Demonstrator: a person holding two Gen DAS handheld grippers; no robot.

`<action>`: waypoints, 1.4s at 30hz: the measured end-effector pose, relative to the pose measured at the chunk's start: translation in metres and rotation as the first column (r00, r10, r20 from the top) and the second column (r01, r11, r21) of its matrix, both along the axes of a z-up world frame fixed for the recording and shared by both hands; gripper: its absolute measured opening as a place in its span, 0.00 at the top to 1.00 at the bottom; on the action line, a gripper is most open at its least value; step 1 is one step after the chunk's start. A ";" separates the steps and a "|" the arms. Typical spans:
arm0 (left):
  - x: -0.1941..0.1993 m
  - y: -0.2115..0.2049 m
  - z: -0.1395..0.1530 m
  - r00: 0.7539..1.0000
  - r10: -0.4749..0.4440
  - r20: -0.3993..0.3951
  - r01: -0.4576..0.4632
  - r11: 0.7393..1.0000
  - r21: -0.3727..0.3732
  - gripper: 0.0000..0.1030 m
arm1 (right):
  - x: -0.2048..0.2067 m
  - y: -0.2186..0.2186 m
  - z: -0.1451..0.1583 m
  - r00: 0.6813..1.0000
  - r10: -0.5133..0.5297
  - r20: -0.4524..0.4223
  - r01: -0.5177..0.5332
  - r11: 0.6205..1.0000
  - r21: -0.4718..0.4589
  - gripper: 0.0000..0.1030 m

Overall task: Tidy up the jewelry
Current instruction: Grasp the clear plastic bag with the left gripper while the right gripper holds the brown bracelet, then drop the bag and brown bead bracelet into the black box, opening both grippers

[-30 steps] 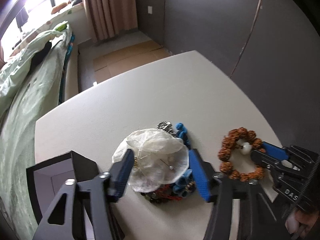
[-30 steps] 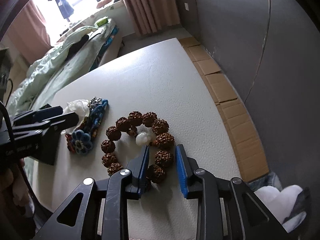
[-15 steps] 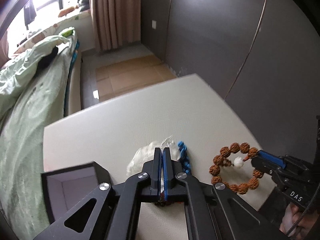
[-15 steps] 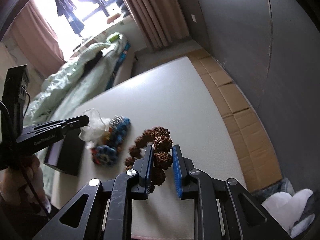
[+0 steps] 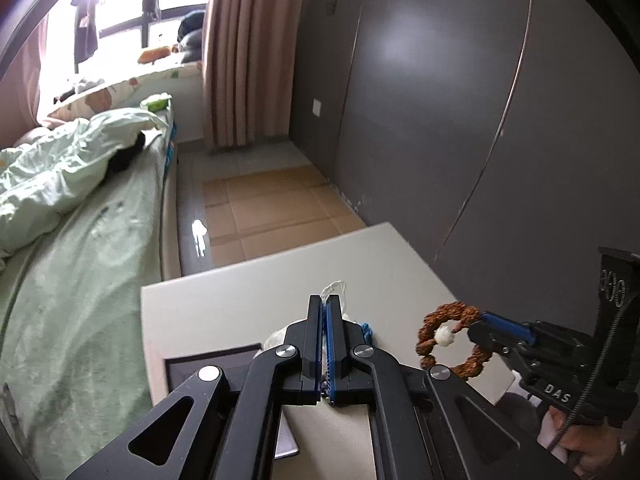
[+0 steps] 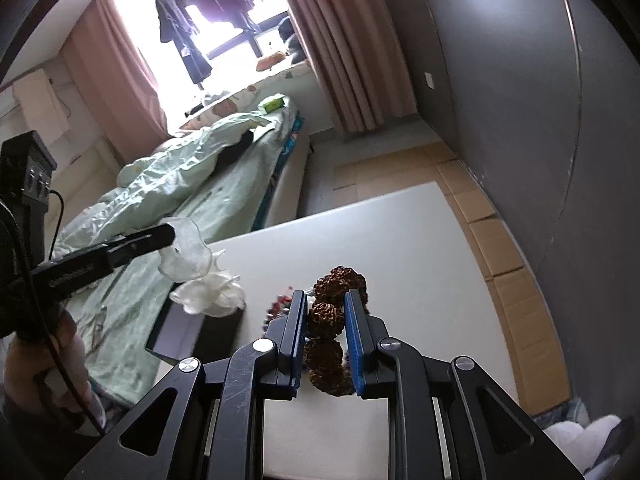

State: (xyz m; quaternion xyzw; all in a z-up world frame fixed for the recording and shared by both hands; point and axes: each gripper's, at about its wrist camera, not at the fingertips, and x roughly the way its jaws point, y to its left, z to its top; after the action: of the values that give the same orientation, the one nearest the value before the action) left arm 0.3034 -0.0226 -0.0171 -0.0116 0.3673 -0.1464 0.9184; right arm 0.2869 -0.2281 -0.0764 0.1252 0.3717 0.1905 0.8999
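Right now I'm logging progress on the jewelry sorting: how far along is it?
Nothing looks stowed yet. In hand: the left tongs are shut on the clear plastic bag, lifted above the dark box; the right tongs are shut on the brown bead bracelet, also raised. Left: a colourful beaded piece lies on the white table, and both held items need placing.

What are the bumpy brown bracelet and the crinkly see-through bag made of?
The bracelet, held in the right gripper, looks like dried seeds or carved wood: matte brown beads with deep wrinkles, plus one smooth white bead, maybe stone or plastic. The bag, pinched by the left gripper, looks like thin clear plastic: light passes through and it creases sharply.
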 end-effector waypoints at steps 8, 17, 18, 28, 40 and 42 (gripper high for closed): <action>-0.018 0.032 0.014 0.998 0.045 0.041 -0.045 0.999 -0.005 0.99 | -0.012 0.030 0.025 0.997 0.043 0.057 -0.043 0.999 0.001 0.81; -0.019 0.064 -0.025 0.996 0.091 -0.021 -0.091 0.995 -0.029 0.99 | -0.014 0.067 0.042 0.993 0.081 0.082 -0.081 0.997 -0.005 0.81; -0.018 0.067 -0.030 0.995 0.092 -0.030 -0.093 0.995 -0.036 0.99 | -0.015 0.070 0.043 0.993 0.084 0.084 -0.084 0.996 -0.006 0.81; -0.022 0.104 -0.051 0.983 0.158 -0.095 -0.170 0.976 -0.137 0.13 | -0.015 0.095 0.042 0.989 0.129 0.076 -0.127 0.991 -0.033 0.81; -0.052 0.151 -0.053 0.965 0.242 -0.097 -0.253 0.959 -0.125 0.13 | -0.001 0.153 0.029 0.970 0.241 0.033 -0.241 0.970 0.015 0.81; -0.055 0.159 -0.053 0.962 0.254 -0.099 -0.264 0.957 -0.120 0.13 | 0.000 0.163 0.027 0.965 0.260 0.028 -0.260 0.965 0.034 0.81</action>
State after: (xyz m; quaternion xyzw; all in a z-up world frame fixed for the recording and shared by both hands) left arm 0.2487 0.1364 -0.0701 -0.1265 0.3896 -0.0482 0.9110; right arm 0.2869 -0.0653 -0.0491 0.0899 0.3707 0.3153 0.8690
